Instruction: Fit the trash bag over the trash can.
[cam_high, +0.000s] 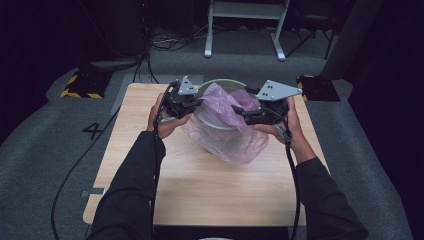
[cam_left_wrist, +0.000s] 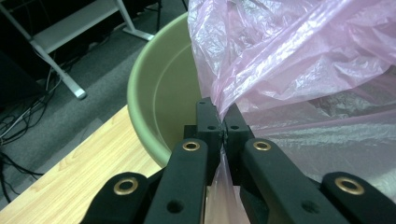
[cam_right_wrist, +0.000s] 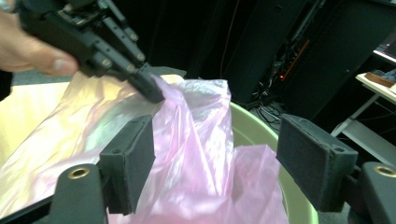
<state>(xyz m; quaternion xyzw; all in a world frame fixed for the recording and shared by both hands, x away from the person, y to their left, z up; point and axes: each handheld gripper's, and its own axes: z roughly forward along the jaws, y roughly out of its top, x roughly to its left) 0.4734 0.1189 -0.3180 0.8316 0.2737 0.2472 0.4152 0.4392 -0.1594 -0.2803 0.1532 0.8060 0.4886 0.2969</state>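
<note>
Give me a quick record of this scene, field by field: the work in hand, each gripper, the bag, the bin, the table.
work: fitting a pink plastic bag over a green bin
left gripper: shut, pinching the bag's edge
right gripper: open, bag film between its pads, not pressed
bag: crumpled, draped over the bin's rim and side
bin: upright on the table, mouth open
table: light wood, bin at its far edge

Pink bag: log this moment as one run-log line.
left gripper: shut on pink bag | right gripper: open, bag between jaws | green bin: on table
</note>
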